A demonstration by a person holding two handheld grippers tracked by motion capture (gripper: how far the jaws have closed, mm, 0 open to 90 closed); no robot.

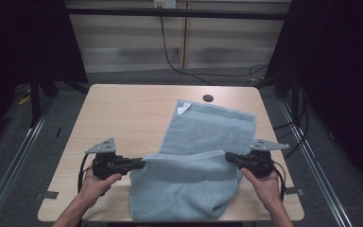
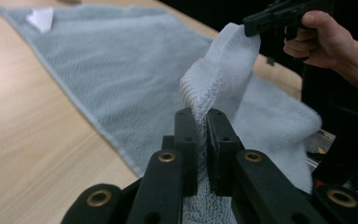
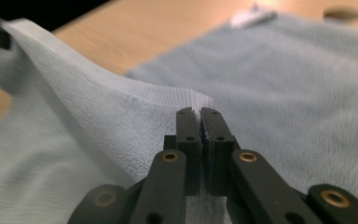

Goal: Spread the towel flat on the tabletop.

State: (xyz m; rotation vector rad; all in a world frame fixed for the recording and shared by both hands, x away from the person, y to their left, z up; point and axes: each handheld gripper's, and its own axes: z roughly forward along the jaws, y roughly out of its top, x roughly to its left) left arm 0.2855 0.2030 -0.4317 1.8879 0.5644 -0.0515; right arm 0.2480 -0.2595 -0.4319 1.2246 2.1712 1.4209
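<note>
A light blue towel (image 1: 203, 142) lies on the wooden table (image 1: 123, 113), its near part lifted and folded over. My left gripper (image 1: 141, 164) is shut on the towel's left corner; in the left gripper view the cloth (image 2: 214, 70) rises from between the closed jaws of the gripper (image 2: 201, 122). My right gripper (image 1: 229, 157) is shut on the opposite corner, and the towel (image 3: 98, 112) stretches away to the left from that gripper (image 3: 200, 119). The other gripper (image 2: 279, 16) holds the far end, with a hand (image 2: 321, 37) behind it. A white label (image 1: 183, 108) sits at the towel's far corner.
A round cable hole (image 1: 208, 98) sits near the table's far edge. Bare wood lies left of the towel. Black curtains and frame posts flank the table, and a cable (image 1: 170, 56) runs along the floor behind it.
</note>
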